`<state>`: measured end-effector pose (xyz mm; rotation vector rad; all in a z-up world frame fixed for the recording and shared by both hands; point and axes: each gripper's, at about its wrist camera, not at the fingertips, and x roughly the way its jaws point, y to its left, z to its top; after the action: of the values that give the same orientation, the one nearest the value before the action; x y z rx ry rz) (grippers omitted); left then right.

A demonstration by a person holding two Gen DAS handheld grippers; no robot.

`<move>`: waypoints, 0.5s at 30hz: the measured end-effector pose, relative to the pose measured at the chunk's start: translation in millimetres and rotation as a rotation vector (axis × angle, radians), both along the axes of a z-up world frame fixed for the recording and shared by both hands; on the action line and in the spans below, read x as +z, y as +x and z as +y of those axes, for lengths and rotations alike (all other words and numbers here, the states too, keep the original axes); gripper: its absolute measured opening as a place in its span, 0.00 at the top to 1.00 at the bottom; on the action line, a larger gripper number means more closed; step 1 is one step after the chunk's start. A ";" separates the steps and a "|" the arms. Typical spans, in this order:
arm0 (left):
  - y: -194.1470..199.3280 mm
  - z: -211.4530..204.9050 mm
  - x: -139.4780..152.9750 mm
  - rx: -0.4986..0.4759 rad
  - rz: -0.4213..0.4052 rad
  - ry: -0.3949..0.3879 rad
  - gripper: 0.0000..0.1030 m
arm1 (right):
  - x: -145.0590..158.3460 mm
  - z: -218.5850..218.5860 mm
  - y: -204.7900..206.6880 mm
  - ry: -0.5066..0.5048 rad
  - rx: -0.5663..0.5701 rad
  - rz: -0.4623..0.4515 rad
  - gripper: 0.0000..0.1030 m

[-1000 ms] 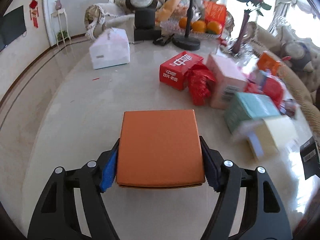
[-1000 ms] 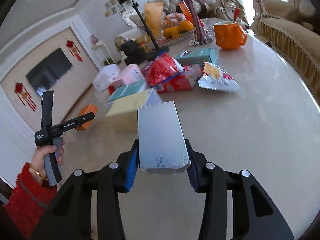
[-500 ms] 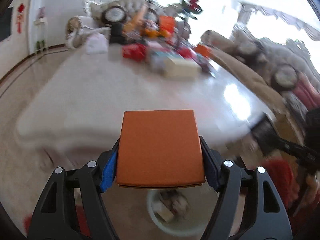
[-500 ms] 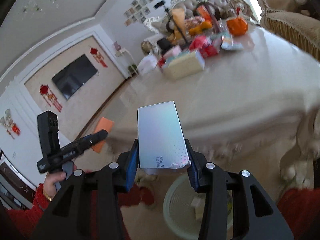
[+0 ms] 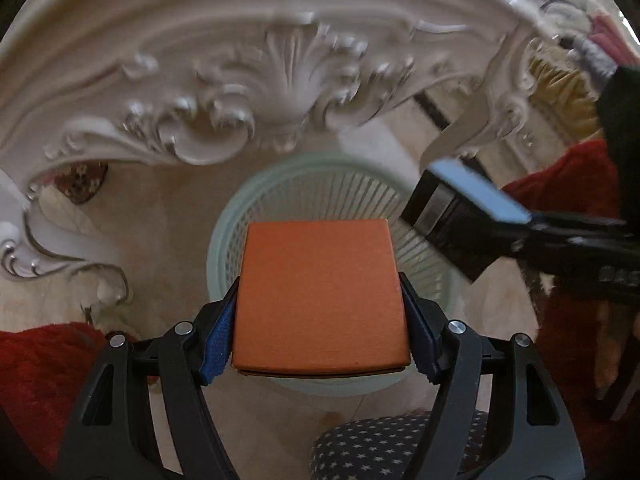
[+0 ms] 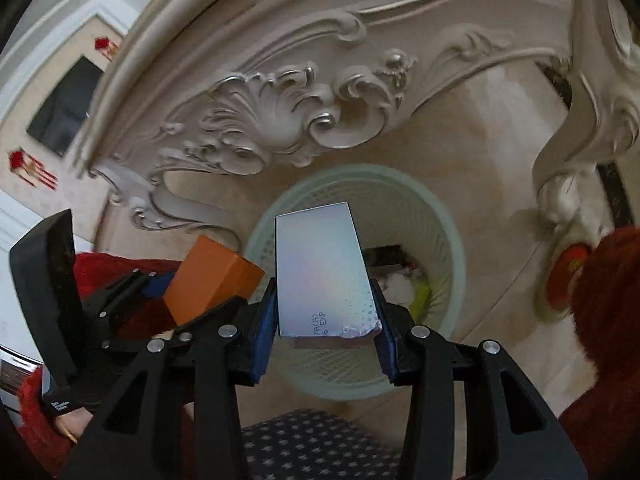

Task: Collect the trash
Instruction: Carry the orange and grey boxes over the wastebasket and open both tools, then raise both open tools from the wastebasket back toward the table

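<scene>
Silver box [image 6: 324, 272] (clamped lengthwise) points at basket [image 6: 448, 240].

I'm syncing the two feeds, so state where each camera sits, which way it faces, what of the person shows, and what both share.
Left wrist: on the left gripper, looking down past its orange box into the pale basket; red sleeve at the lower left.
Right wrist: on the right gripper, facing down over its silver box into the basket; red sleeves at both sides.
Shared: basket, carved table apron, both boxes, each other's gripper.
</scene>
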<state>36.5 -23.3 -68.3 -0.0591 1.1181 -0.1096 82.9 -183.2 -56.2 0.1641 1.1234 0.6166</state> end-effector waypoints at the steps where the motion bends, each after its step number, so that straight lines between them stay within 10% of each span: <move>1: 3.8 0.1 -6.5 0.003 0.015 0.004 0.32 | 0.2 4.3 2.2 -0.018 0.008 -0.013 0.60; 7: 13.7 3.2 -22.3 0.046 0.049 0.011 0.30 | -10.5 11.6 0.8 -0.084 0.024 -0.027 0.56; 10: 15.1 2.6 -26.6 0.053 0.052 0.053 0.14 | -9.6 9.4 -1.5 -0.120 -0.018 -0.060 0.29; 15: 10.3 2.0 -22.1 0.037 -0.002 0.062 0.09 | -9.1 1.9 -1.2 -0.114 -0.049 -0.070 0.28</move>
<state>46.8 -21.3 -90.4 -0.0237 1.1172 -0.0419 81.7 -181.2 -65.3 0.0714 1.0806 0.5098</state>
